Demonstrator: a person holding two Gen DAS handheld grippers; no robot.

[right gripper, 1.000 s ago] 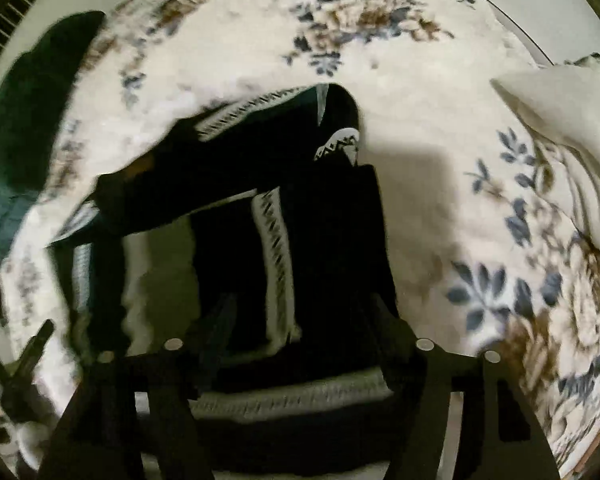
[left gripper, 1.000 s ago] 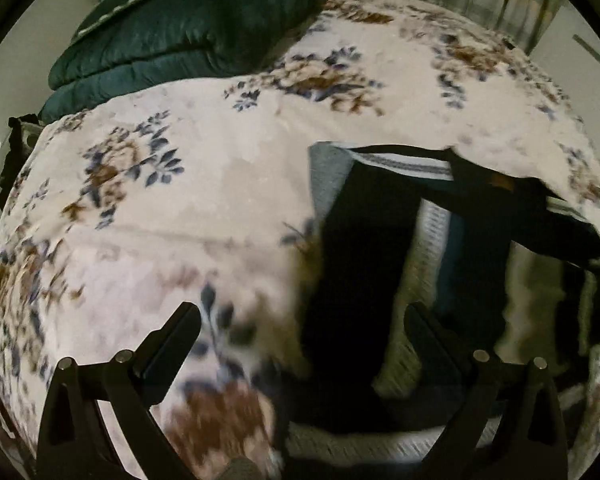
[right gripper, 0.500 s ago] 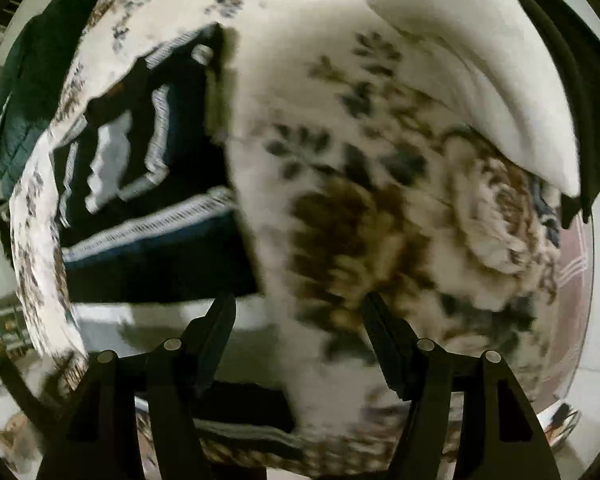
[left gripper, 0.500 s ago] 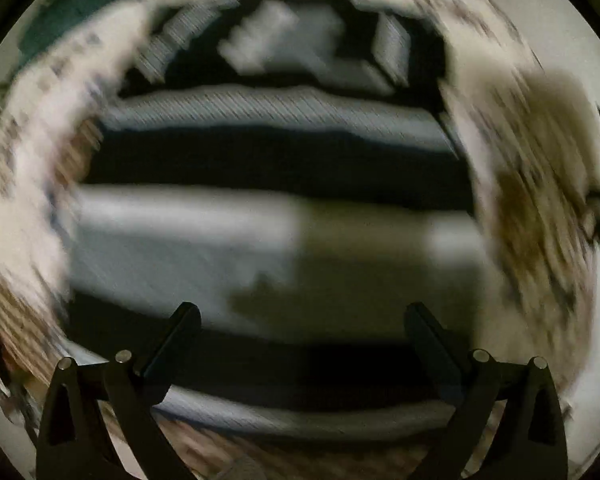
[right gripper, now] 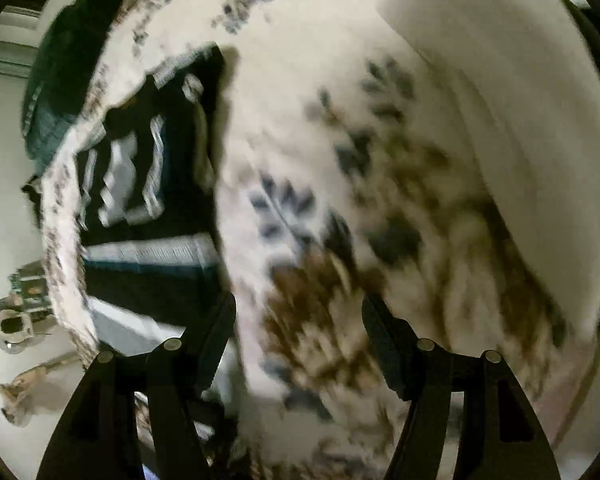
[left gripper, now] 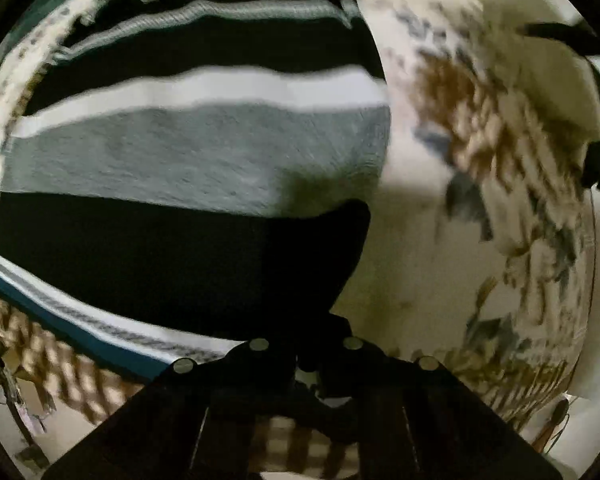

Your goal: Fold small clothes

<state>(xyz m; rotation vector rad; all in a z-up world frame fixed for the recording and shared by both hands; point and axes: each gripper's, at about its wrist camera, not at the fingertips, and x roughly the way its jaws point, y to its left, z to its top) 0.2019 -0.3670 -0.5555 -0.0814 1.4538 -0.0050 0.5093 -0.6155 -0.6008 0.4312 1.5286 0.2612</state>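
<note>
A striped knit garment point(left gripper: 188, 168), black, grey and white, lies on the floral bedspread point(left gripper: 440, 264) and fills the left wrist view. My left gripper point(left gripper: 306, 344) is shut, its jaws together at the garment's near right edge, pinching the dark fabric. The garment also shows at the left of the right wrist view point(right gripper: 148, 200). My right gripper point(right gripper: 298, 320) is open and empty over the floral bedspread point(right gripper: 320, 160), to the right of the garment. Both views are motion-blurred.
A dark green cushion point(right gripper: 64, 80) lies at the far left of the bed. A white pillow point(right gripper: 512, 128) lies at the right; it also shows in the left wrist view point(left gripper: 540, 92). The bed's left edge and floor items point(right gripper: 16, 320) show beyond it.
My left gripper has swung over the garment and closed from open onto its edge. My right gripper has moved off the garment to the right, staying open.
</note>
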